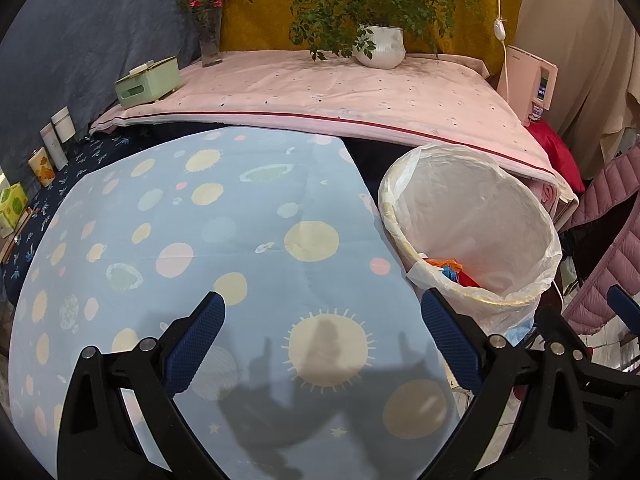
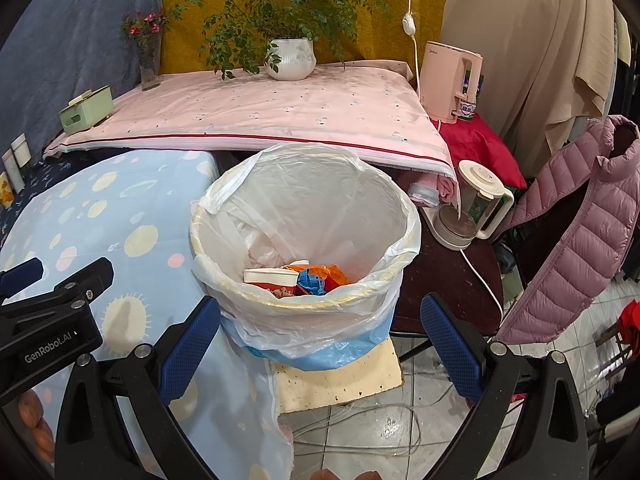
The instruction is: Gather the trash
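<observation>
The left claw [image 1: 322,340] is hovering above the desk [image 1: 168,232], which is covered by a light blue cloth with yellow and pink circles; its two blue fingers [image 1: 196,340] are standing wide apart with nothing between them, and its shadow is falling on the cloth below. The right claw [image 2: 320,344] is pointing forward and slightly down at the trash bin [image 2: 400,216], also with its fingers [image 2: 452,344] spread apart and empty. The bin, lined with a white plastic bag, is standing just beside the right edge of the desk, on a pale board [image 2: 344,376] over the tiled floor. Inside the bin the trash [image 2: 296,278] is lying at the bottom: a red and white paper cup and crumpled orange and blue pieces. In the right wrist view the left claw is showing at the left border, over the cloth.
</observation>
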Tool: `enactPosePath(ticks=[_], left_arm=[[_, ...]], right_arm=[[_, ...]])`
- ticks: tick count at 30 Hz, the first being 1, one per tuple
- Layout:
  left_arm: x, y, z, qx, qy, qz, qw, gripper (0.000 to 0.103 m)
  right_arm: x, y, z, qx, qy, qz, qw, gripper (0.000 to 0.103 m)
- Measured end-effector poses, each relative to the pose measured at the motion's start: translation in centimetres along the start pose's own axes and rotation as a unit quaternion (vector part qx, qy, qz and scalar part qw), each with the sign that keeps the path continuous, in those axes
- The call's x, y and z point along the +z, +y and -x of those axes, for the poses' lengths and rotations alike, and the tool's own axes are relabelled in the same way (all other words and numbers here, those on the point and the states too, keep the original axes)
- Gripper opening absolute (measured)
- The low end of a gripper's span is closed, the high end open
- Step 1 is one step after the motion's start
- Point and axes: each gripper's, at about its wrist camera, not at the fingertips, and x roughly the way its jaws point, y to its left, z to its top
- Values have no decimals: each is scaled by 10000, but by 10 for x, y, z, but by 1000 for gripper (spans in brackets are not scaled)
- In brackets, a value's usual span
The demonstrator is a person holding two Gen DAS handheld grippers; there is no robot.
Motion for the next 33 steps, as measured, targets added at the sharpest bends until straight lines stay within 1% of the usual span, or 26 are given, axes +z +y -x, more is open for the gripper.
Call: enactPosePath(ticks=[23, 27, 30, 33], left_arm=[[1, -6, 4, -52, -50, -138, 9999, 94], [2, -6, 4, -146, -70, -150, 9998, 94], [4, -7, 7, -222, -198, -144, 9995, 94], [9, -11, 8, -290, -195, -318, 9989, 94]], right_arm=[[-1, -7, 1, -29, -15, -42, 10000, 96], [-1, -7, 3, -39, -29, -54, 10000, 96], [0, -7, 5, -59, -45, -75, 9999, 96], [1, -9, 8, -86, -74, -95, 9999, 96]])
